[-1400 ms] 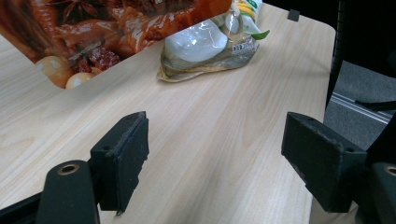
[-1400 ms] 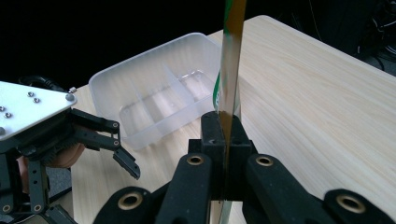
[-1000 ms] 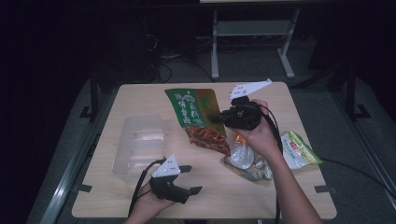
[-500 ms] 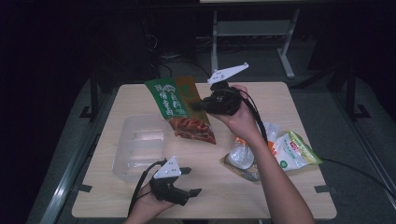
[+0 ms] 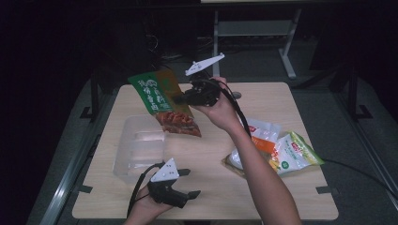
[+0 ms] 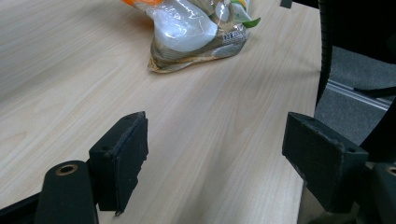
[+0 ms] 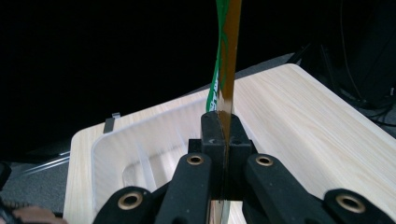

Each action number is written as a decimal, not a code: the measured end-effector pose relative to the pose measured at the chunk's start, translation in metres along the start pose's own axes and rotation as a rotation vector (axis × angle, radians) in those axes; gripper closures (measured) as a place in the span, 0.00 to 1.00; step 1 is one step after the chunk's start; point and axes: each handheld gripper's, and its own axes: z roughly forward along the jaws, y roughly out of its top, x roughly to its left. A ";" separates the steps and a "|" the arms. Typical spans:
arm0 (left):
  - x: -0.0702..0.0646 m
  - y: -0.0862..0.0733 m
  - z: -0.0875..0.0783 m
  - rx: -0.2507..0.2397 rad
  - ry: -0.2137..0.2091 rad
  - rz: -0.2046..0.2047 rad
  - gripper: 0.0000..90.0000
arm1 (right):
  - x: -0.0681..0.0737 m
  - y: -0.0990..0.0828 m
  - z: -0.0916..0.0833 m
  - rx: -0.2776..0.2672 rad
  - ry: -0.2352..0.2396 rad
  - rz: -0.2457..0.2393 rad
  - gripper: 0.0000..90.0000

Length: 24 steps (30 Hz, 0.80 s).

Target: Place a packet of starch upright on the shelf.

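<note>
Room beyond the surface [image 5: 281,112] is near black, nothing readable back there. Your right gripper [image 5: 180,98] holds the green-and-orange snack bag [image 5: 164,101] up above the surface's far left part; in the high view your hand covers most of the gripper body, so the grip itself is hard to see there. The right gripper view settles it: fingers [image 7: 212,135] are pressed together on the bag's edge [image 7: 226,65], bag seen edge-on, its top cut off by the frame. Bag print is too small to read. Lower corner of the bag hangs over the far end of the clear plastic tray [image 5: 138,150]; can't tell whether it touches the rim. Tray looks to have nothing in it; it's transparent, so its ribs and walls are faint, clearer in the right gripper view [image 7: 140,154]. Your left gripper [image 5: 187,183] rests at the near edge of the surface just beside the tray, fingers [image 6: 121,163] wide apart with only bare wood between them. Right of your right forearm lies a pile of snack packets [image 5: 277,150]: a white one, one with orange, a green-yellow one, overlapping so their outlines blur. The left gripper view shows the pile's nearest packet [image 6: 196,32], upper part cropped.
</note>
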 end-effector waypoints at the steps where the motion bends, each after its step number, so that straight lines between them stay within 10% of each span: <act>1: 0.000 -0.001 0.000 0.002 0.001 0.002 0.25 | 0.000 0.002 0.004 -0.001 0.003 0.003 1.00; 24: 0.002 -0.010 0.005 0.024 -0.015 0.001 0.25 | -0.004 0.023 0.112 0.032 0.065 0.013 1.00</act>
